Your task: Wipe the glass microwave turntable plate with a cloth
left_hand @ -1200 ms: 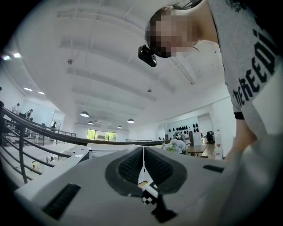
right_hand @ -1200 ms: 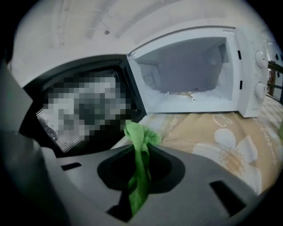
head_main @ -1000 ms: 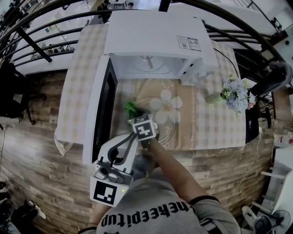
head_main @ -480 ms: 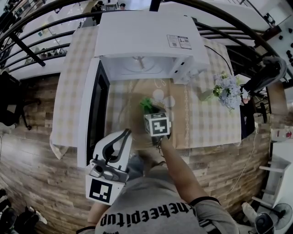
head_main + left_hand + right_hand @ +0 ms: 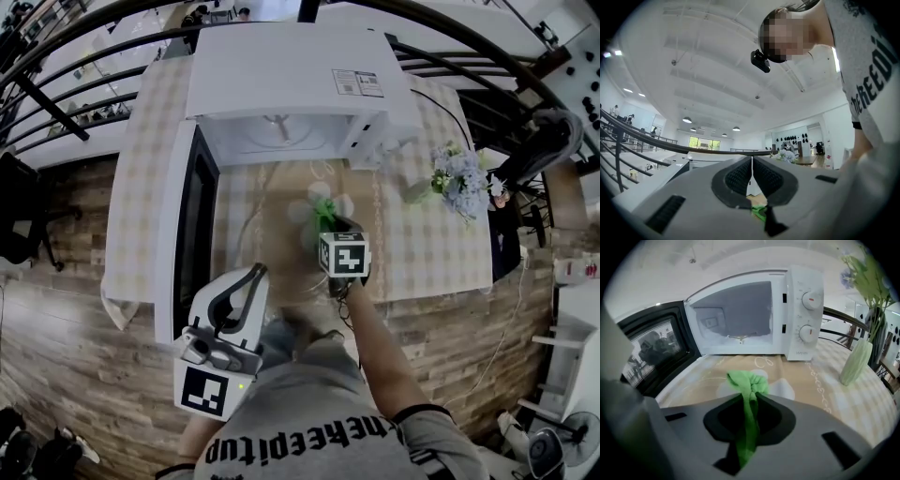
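Observation:
My right gripper (image 5: pixel 328 223) (image 5: pixel 749 404) is shut on a green cloth (image 5: pixel 323 208) (image 5: pixel 746 383), whose bunched end sticks out past the jaws and sits low over the beige mat. The glass turntable plate (image 5: pixel 701 380) lies flat on the mat in front of the microwave, just left of the cloth; only its faint rim shows. In the head view the plate is too blurred to make out. My left gripper (image 5: pixel 255 274) (image 5: pixel 751 176) is held low near my body, tilted upward, its pads pressed together with nothing between them.
The white microwave (image 5: pixel 291 84) (image 5: pixel 797 310) stands at the back with its door (image 5: pixel 192 234) (image 5: pixel 651 352) swung open to the left. A pale vase of flowers (image 5: pixel 450 178) (image 5: pixel 855 362) stands right of the mat (image 5: pixel 366 244). The table's front edge is close to my body.
The right gripper has carried the green cloth to the right and a little farther from me across the mat. The left gripper has barely moved.

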Tool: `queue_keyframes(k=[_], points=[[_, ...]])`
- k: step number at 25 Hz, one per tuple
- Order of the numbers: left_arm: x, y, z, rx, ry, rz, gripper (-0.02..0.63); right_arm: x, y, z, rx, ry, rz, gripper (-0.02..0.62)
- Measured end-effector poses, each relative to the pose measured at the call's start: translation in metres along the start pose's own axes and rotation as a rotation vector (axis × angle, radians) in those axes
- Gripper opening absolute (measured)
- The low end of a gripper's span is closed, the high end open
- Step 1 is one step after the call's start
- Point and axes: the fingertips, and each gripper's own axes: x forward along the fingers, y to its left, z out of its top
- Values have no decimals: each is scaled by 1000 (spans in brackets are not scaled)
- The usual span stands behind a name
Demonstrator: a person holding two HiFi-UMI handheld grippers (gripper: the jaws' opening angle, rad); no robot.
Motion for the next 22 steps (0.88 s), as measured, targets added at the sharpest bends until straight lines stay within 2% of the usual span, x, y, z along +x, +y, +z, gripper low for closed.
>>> queue_keyframes(k=[2, 5, 9, 11, 14, 17, 22], points=[[-3, 0, 1, 1, -2, 6, 12, -4, 20, 2, 22, -9, 55, 49], [-8, 3, 1, 3, -5, 22, 12, -9, 73, 4, 31, -21, 188, 49], [-13, 9, 3, 4, -7, 47, 12, -15, 162, -2, -22, -2, 372, 49], [-16, 11, 4, 4, -10, 58, 12, -17, 196, -12, -71, 33, 425, 49], [-20, 13, 5, 5, -8, 69, 12, -12, 216, -28, -175, 53, 430, 49], [-22, 14, 5, 8, -4, 75, 12, -9, 208, -32, -233, 45, 401, 49], [-21, 10, 6, 3, -7, 68, 12, -11, 156, -29, -144, 31, 322, 49]])
